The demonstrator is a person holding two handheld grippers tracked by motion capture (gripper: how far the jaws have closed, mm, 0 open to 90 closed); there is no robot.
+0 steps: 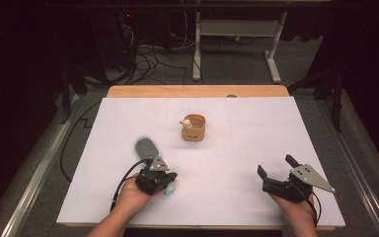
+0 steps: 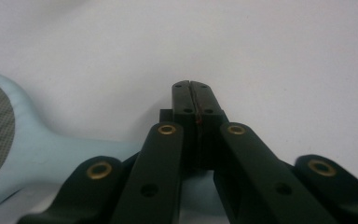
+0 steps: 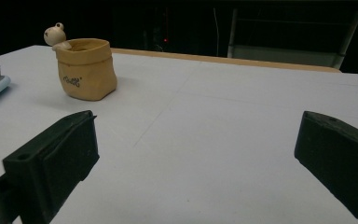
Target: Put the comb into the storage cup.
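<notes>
One hairbrush [image 1: 147, 150] lies just beside the left gripper [image 1: 154, 183].

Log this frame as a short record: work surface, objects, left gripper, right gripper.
surface: white table top
objects: light blue hairbrush, bristles up; tan pouch-shaped cup with a small figure at its rim
left gripper: jaws shut on nothing, above the hairbrush handle
right gripper: jaws wide open, nothing between them, apart from both objects

Smooth pale-blue plastic hairbrush [image 2: 37, 149], matt white table [image 1: 237, 158]
</notes>
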